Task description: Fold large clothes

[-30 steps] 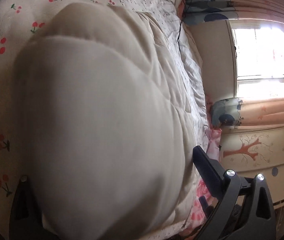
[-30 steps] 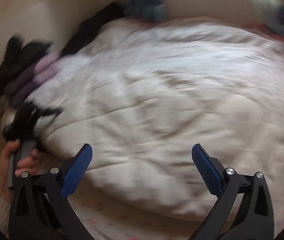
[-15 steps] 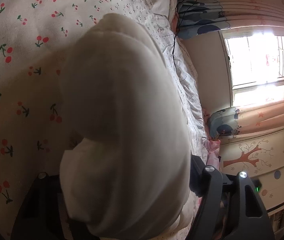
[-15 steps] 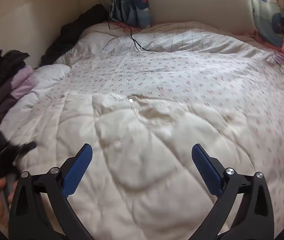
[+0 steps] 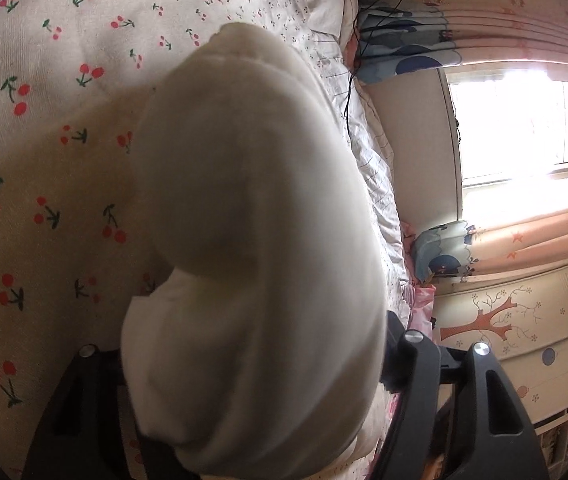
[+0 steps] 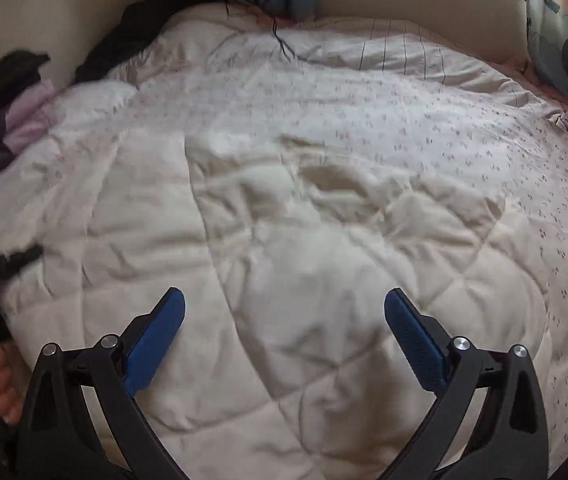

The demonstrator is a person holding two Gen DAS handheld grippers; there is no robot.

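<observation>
left hand-held gripper (image 5: 252, 360) clamps cream quilted garment (image 5: 256, 208) | right hand-held gripper (image 6: 284, 316) agape

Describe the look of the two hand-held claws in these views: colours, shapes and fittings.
The right claw has black angular arms with cut-out slots, silver round bolts and blue ribbed pads. The left claw shows the same black frame and silver bolts; its pads are hidden.
</observation>
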